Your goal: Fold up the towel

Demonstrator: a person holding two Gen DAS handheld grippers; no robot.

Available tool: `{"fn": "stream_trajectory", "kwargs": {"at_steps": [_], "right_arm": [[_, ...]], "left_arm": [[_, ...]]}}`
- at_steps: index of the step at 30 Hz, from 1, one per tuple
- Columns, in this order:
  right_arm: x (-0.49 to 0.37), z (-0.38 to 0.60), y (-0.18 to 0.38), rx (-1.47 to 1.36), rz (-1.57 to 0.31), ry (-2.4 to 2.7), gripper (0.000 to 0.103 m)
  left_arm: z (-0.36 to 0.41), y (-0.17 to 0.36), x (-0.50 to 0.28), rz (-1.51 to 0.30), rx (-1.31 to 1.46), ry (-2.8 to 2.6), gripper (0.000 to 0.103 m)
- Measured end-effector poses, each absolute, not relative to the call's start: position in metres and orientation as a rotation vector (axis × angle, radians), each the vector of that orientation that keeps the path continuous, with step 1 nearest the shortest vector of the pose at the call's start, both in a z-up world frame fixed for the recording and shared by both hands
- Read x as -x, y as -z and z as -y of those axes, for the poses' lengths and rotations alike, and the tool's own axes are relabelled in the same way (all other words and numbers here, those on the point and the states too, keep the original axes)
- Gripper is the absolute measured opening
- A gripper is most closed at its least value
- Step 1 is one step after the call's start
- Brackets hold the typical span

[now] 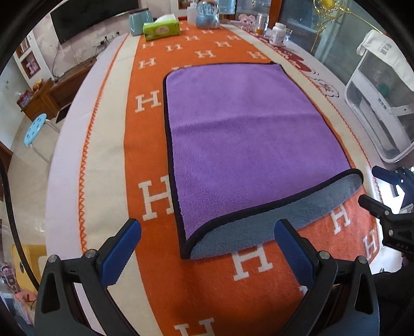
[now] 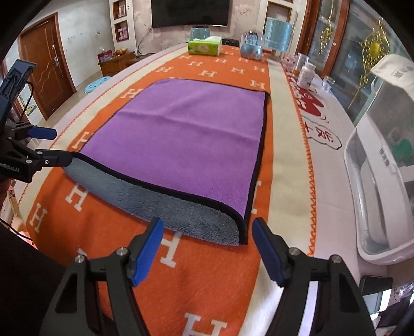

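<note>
Home living room | wall-mounted TV (image 2: 190, 11) over a wooden cabinet (image 2: 116, 62) | wooden door (image 2: 44, 75) | long table under an orange H-patterned blanket (image 2: 207, 271) | tissue box (image 2: 204, 46), snow globe (image 2: 252, 45)

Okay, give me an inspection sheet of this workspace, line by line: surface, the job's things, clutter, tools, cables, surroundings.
Surface: long table under an orange blanket patterned with white H letters, cream borders.
Job's things: purple towel with black trim, spread flat; near edge curled up, grey underside showing.
Clutter: at the far end, green tissue box, snow globe, white pill bottle, glass jar.
Tools: left tool open, holding nothing, at the towel's near left corner; right tool open, holding nothing, at the near right corner.
Cables: a thin black cable by the left tool; wires hang below the wall television.
Surroundings: wooden door, blue stool, white plastic bin beside the table.
</note>
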State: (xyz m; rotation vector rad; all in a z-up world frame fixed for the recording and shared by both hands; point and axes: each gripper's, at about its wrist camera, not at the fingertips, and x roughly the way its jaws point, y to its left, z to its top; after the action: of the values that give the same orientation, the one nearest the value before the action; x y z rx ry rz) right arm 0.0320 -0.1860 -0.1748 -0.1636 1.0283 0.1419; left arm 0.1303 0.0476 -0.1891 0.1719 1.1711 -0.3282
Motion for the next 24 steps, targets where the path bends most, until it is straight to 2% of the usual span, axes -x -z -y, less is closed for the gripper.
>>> {"fn": "stream_trajectory", "kwargs": {"at_steps": [5, 11, 24], "right_arm": [[-0.041, 0.190, 0.186, 0.156, -1.051, -0.133, 0.067], [-0.049, 0.194, 0.197, 0.139, -1.080, -0.131, 0.054], [-0.048, 0.203, 0.200, 0.128, -1.097, -0.087, 0.022]], "left_arm": [[-0.046, 0.201, -0.139, -1.210, -0.169, 0.359, 0.097], [-0.042, 0.209, -0.146, -1.229, -0.172, 0.385, 0.094], [-0.043, 0.218, -0.143, -1.281, -0.111, 0.414, 0.054]]}}
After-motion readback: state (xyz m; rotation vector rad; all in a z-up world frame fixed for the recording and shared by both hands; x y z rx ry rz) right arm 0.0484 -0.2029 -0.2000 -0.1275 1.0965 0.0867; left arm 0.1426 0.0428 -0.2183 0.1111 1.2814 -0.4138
